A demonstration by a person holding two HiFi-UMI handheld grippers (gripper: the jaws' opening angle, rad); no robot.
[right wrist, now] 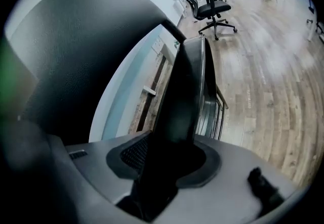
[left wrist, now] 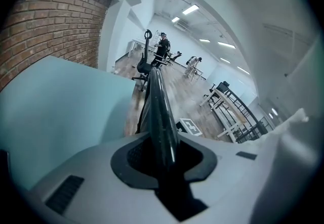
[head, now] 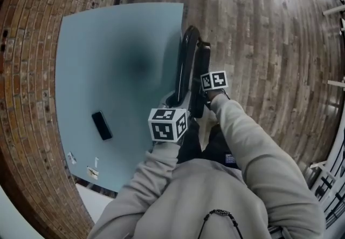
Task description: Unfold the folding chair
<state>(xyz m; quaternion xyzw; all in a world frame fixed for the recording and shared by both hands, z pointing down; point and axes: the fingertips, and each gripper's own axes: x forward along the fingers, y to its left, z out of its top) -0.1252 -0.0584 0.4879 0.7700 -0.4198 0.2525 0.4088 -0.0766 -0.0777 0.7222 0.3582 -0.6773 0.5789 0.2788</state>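
Black metal and dark padding make up the black folding chair, which stands folded flat and on edge on the wooden plank floor, just beside the right edge of the pale blue worktop. You have both tools on its near end.

Your left hand-held gripper is pinching the chair's thin, glossy black frame tube. In the left gripper view the tube runs straight out from between the jaws of that hand-held gripper, which are drawn in close against it on both sides, and it rises away along the worktop's edge.

Your right hand-held gripper sits a little further along and to the right, clamped on the thicker black panel of the chair. In the right gripper view that panel fills the gap between the jaws, with the chair's thin metal bars showing just to its right.

Both of your arms are in grey sleeves and reach forward and down to the chair.

On the worktop, well apart from the chair, lies a small flat black rectangular device. A red brick wall borders the worktop's far side. Further off on the floor stands a black swivel office chair.
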